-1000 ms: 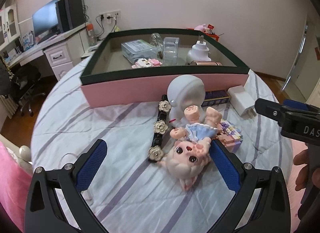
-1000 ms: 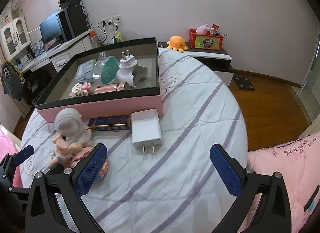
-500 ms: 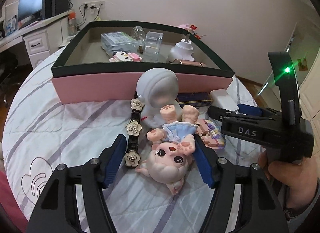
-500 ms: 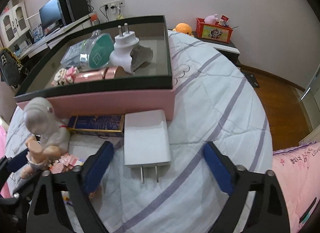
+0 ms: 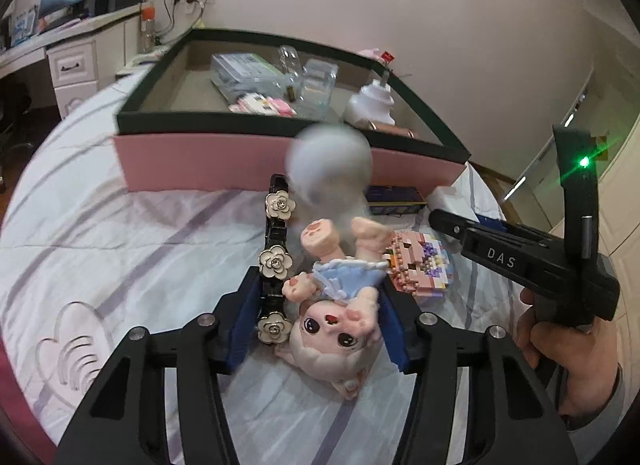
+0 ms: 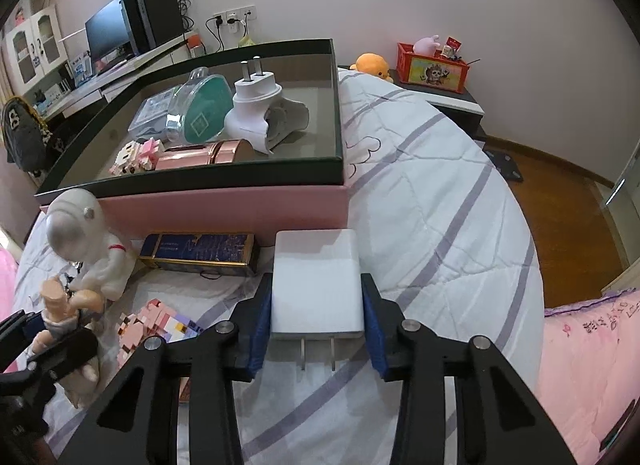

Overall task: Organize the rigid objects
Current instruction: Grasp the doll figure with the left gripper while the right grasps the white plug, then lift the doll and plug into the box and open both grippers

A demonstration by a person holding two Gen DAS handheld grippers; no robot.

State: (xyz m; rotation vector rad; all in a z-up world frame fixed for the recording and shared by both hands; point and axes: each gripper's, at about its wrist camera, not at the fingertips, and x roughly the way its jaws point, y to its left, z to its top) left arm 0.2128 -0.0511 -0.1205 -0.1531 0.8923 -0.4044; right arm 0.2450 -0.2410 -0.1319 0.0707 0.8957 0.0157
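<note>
Pads of the right gripper [image 6: 317, 329] are pressed on both long sides of the white charger [image 6: 316, 281], its jaws having just closed; the prongs point back between the fingers, so the flat body is gripped across its narrow width, a grip that looks firm. The left gripper [image 5: 322, 325] has also just been closing, around the pig-faced doll [image 5: 340, 317], which lies on its back with feet toward the tray. Its right pad seems to touch the doll's arm, but the left pad is against the black flower strap [image 5: 276, 261], so I cannot tell if the doll is truly gripped or the strap caught too.

Just beyond stand a white astronaut figure [image 6: 86, 241], a pink block model [image 5: 420, 265] and a dark blue box [image 6: 200, 253], all against the near wall of the pink tray [image 6: 240, 205], which already holds several small items. Everything rests on a white striped quilt [image 6: 440, 225]; a desk with monitor stands by the far wall.
</note>
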